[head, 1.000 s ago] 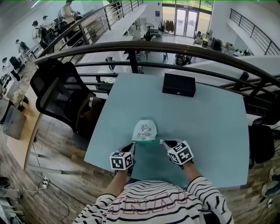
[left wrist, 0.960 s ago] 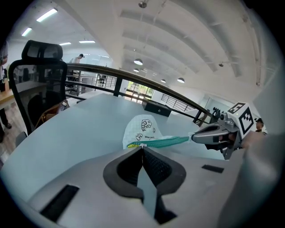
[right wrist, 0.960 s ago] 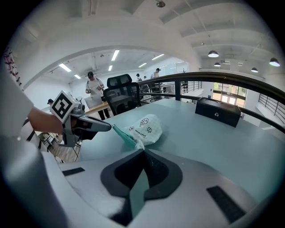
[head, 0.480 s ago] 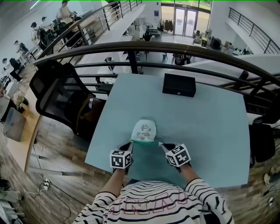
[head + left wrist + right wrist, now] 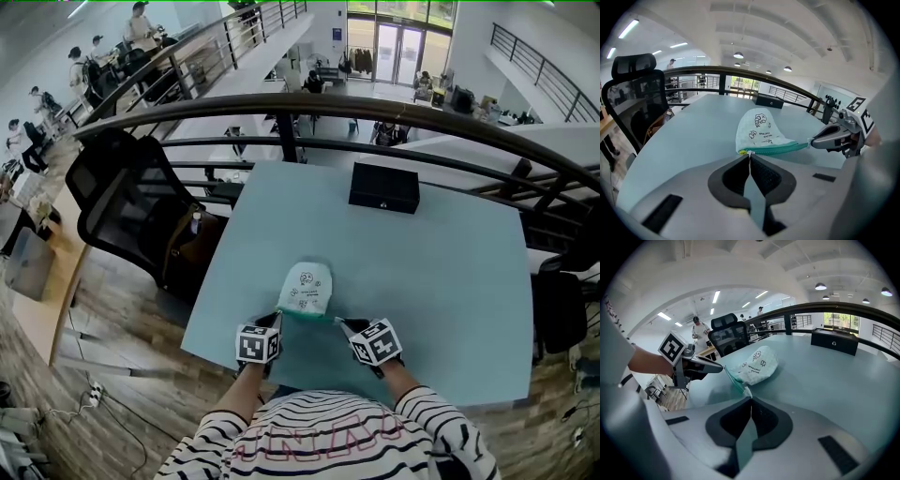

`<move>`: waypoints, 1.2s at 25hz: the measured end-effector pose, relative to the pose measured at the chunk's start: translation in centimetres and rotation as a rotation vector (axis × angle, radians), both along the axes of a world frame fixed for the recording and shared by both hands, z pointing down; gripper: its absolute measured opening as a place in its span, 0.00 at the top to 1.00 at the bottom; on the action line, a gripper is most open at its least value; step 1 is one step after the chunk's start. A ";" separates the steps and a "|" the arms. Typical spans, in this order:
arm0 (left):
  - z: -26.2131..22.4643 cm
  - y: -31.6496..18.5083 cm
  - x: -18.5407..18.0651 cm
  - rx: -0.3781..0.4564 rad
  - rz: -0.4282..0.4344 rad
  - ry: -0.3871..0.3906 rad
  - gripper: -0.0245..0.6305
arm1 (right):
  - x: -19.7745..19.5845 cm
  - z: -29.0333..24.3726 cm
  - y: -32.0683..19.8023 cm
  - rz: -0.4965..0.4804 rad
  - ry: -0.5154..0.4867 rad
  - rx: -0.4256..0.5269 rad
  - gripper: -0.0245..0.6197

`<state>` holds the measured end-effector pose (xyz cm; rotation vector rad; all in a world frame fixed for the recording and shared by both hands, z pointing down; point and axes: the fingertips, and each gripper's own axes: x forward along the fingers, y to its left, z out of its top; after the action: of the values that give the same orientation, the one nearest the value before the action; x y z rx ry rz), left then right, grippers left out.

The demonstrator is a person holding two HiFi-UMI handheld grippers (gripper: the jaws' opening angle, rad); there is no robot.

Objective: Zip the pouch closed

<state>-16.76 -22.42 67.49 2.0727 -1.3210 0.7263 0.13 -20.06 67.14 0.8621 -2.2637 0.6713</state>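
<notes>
Head view — left gripper [image 5: 277, 318] and right gripper [image 5: 342, 322] clamp pouch [image 5: 306, 286] ends; zip [image 5: 780, 148] slider indiscernible.

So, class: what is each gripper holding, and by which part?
Both hold the pouch: the left gripper pinches one end of its zip, the right gripper the other end.

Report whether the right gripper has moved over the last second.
Yes. The right gripper has pulled back toward the person and slightly left, away from the black rectangular box.
</notes>
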 end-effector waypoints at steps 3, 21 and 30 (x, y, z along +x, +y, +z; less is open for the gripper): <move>0.6 0.4 -0.3 -0.020 -0.011 -0.017 0.92 | -0.1 0.4 0.5 -0.003 0.009 -0.005 0.92; -2.8 2.8 -0.7 0.092 -0.096 0.001 0.92 | 2.7 -2.8 0.4 0.118 -0.069 0.083 0.91; -7.6 4.1 -0.2 0.261 -0.164 0.021 0.92 | 3.6 -7.8 0.9 0.176 -0.163 0.236 0.91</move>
<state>-16.96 -18.33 59.87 2.1299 -1.6247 0.4806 3.76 -19.13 59.31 1.1678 -2.4679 0.5765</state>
